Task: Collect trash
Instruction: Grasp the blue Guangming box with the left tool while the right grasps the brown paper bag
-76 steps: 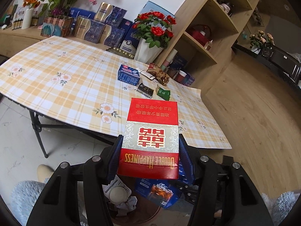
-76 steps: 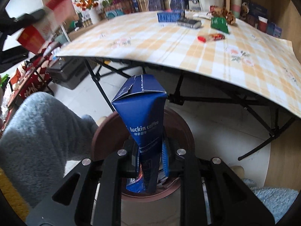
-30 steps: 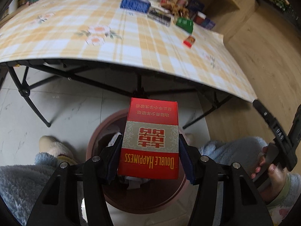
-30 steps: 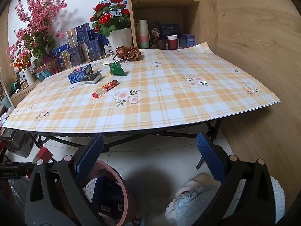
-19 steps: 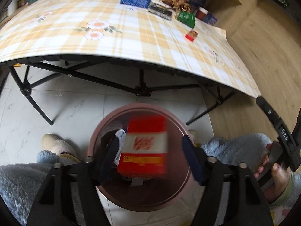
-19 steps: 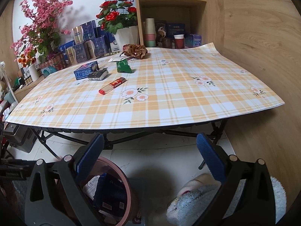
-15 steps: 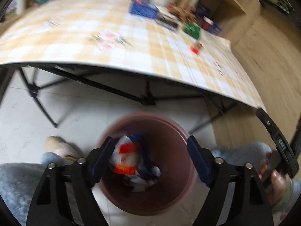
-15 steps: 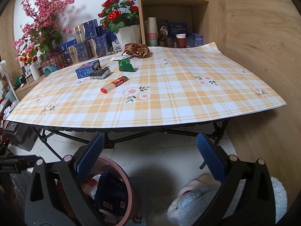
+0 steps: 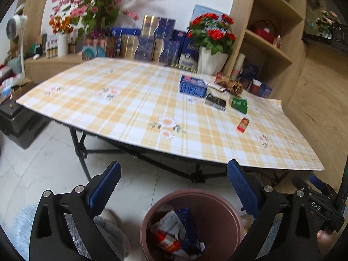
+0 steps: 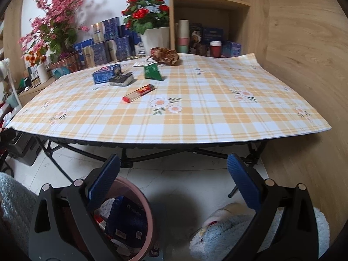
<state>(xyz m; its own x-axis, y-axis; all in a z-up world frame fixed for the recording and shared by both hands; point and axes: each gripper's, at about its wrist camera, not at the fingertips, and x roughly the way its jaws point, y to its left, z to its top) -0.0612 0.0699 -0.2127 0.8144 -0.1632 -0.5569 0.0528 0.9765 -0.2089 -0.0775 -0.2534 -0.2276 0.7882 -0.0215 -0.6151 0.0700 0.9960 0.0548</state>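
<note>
Above the bin (image 9: 217,198), left gripper (image 9: 173,189) just spread, empty; right gripper (image 10: 174,184) wide; table edge (image 10: 152,140) ahead.

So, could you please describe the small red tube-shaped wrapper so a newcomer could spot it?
On the yellow plaid tablecloth, look in front of the blue box and green packet. The small red tube-shaped wrapper lies alone, nearest the table's front edge, long and slim.

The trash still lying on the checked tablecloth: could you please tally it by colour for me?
Blue: 1, the blue box
Black: 1, the black pack
Green: 1, the green packet
Red: 1, the red tube
Brown: 1, the crumpled brown wrapper
White: 1, the flat white sachet
Total: 6
</note>
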